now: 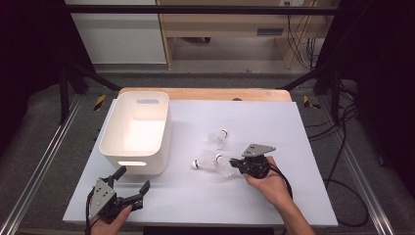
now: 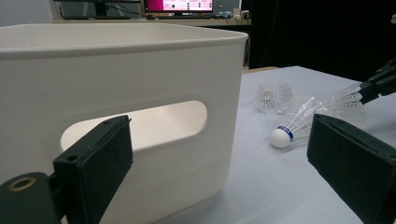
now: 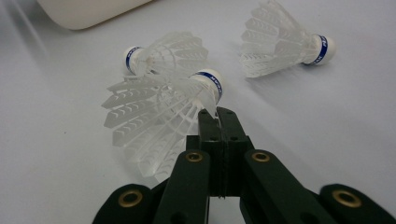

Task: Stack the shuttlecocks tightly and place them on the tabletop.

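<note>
Three white feather shuttlecocks with blue-banded corks lie on the pale table. My right gripper (image 1: 232, 163) (image 3: 217, 115) is shut on the skirt edge of the nearest shuttlecock (image 1: 224, 167) (image 3: 154, 121), just below its cork. A second shuttlecock (image 1: 203, 162) (image 3: 166, 50) rests against the held one on its far side. The third shuttlecock (image 1: 218, 138) (image 3: 280, 44) lies apart, farther back. My left gripper (image 1: 132, 178) (image 2: 219, 158) stands open near the front left, its jaws wide with nothing between them, facing the handle slot of a white bin (image 1: 138, 157) (image 2: 140, 70).
The white bin (image 1: 110, 132) is open-topped and looks empty; it stands at the table's left. A wooden strip (image 1: 205, 93) runs along the far edge of the table. Metal frame rails and cables lie beside the table on both sides.
</note>
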`<control>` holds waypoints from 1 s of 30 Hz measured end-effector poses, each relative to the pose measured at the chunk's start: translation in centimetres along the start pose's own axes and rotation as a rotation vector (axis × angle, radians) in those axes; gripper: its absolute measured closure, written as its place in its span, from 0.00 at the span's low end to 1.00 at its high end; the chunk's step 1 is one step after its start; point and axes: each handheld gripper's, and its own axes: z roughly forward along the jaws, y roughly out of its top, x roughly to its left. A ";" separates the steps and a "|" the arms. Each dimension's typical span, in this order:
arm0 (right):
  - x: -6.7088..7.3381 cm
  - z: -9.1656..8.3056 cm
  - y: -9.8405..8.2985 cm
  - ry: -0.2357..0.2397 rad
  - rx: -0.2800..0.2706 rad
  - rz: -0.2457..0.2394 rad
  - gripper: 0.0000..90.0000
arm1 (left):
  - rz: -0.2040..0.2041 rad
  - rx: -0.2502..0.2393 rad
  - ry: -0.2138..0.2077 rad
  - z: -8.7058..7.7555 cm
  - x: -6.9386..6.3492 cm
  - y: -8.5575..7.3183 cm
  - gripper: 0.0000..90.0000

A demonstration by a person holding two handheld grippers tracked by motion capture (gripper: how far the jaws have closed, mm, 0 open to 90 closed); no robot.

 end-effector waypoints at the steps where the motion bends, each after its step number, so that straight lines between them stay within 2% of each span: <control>1: 0.0 0.1 0.0 0.006 -0.001 -0.002 1.00 | 0.004 -0.002 0.000 0.1 0.0 0.0 0.08; 16: 0.7 0.5 0.4 0.053 -0.001 -0.025 1.00 | -0.002 -0.009 0.000 0.4 0.2 0.1 0.08; 30: 1.6 1.9 0.7 0.101 0.025 -0.068 1.00 | 0.001 -0.004 -0.001 0.4 0.1 0.0 0.08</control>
